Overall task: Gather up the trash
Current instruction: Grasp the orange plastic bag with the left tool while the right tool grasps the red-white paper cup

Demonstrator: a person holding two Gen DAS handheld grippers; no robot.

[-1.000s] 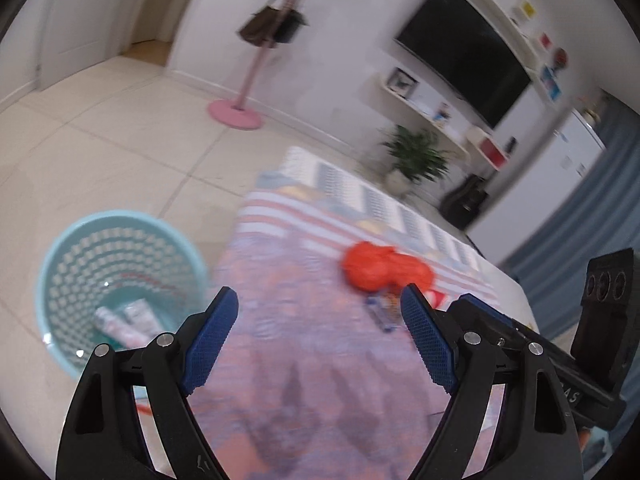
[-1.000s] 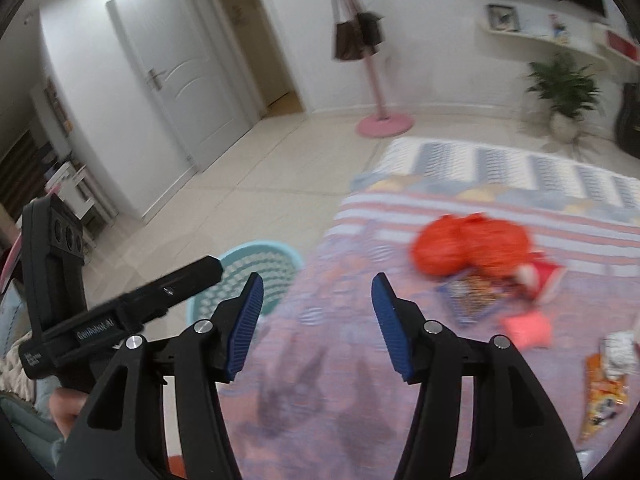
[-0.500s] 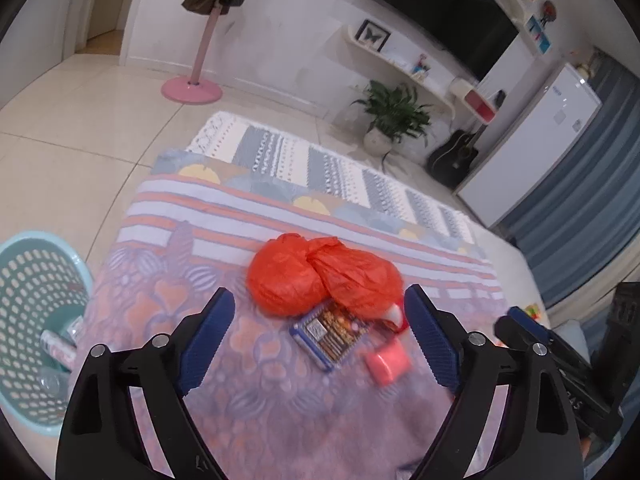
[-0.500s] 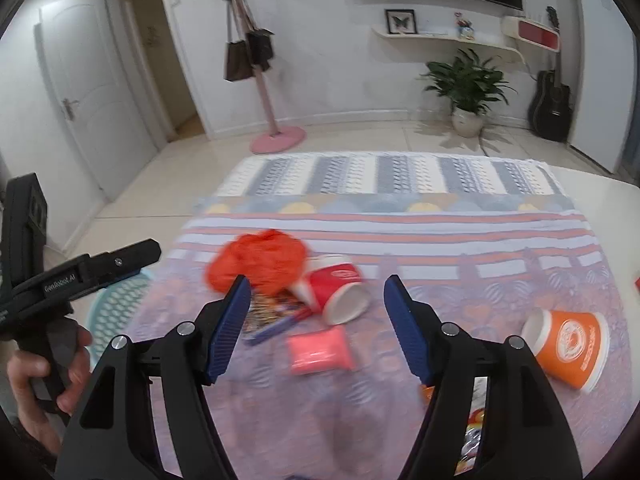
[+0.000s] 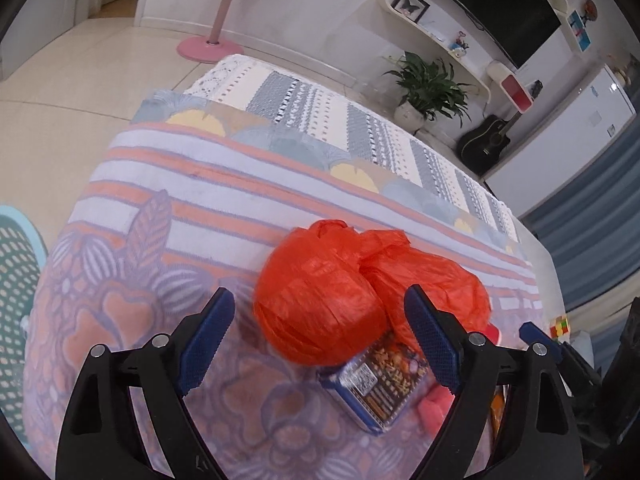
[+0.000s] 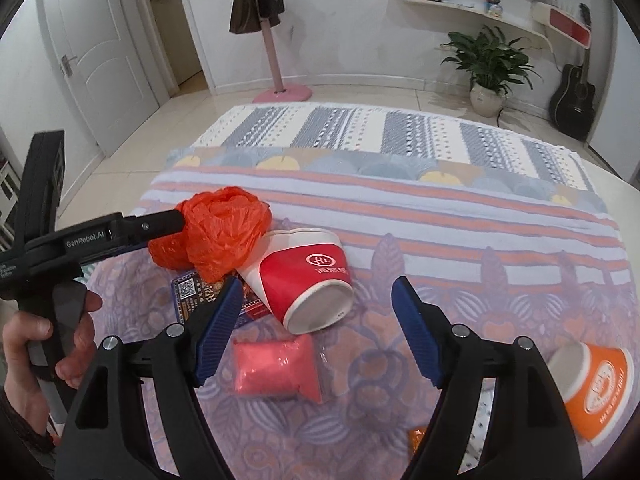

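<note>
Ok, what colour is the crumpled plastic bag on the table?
The plastic bag is bright orange-red, clearest in the left wrist view.

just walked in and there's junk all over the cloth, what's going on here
A person is collecting trash with a handheld gripper in each hand. The left gripper is open and lined up on the crumpled orange plastic bag. The right gripper is opening in front of the tipped red paper cup, above the pink packet. Nothing is held yet. An orange cup and a snack wrapper also lie there.
</note>
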